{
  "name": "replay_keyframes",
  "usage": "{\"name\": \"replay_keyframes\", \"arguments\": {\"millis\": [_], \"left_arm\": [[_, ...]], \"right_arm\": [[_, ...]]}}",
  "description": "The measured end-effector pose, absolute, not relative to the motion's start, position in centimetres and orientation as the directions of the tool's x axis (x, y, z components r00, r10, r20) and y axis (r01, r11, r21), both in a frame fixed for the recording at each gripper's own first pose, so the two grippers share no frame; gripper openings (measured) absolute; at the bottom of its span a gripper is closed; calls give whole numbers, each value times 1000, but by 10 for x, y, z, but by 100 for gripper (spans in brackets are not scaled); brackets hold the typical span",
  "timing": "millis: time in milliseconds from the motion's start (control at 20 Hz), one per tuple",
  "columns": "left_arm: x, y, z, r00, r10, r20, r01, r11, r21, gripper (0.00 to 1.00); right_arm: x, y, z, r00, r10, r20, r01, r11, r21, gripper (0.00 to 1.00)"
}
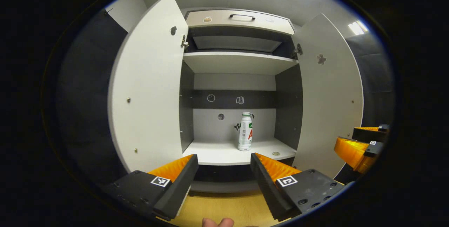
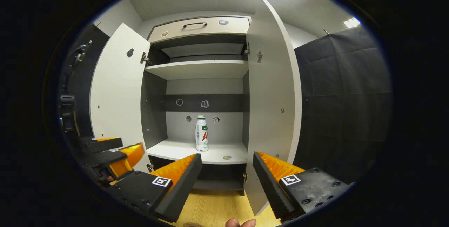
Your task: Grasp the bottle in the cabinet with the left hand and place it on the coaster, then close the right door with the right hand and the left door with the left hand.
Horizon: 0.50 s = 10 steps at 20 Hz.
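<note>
Left gripper view: we find the cabinet (image 1: pixel 238 64) with both doors swung wide, the bottle (image 1: pixel 245 131) upright on its lower shelf (image 1: pixel 217 154) at frame centre, beside a small round coaster (image 1: pixel 276 153). We note the left gripper (image 1: pixel 224 171) levelled at the shelf, fingers apart, holding nothing. Right gripper view: the right gripper (image 2: pixel 227 174) likewise points forward, fingers apart, near the right door (image 2: pixel 272 97).
</note>
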State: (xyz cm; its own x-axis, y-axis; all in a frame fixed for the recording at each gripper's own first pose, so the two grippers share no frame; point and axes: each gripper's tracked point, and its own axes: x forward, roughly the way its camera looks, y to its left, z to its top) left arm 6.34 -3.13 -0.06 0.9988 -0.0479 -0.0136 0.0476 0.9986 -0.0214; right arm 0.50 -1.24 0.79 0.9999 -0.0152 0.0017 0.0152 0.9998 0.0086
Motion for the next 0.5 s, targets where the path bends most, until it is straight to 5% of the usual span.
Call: {"name": "replay_keyframes", "arguments": {"millis": [500], "left_arm": [[228,-88,-2,993,-117,25,117,993,5,94]], "right_arm": [[2,-36,-5,1000,-14,-28,15,1000,22,97]]}}
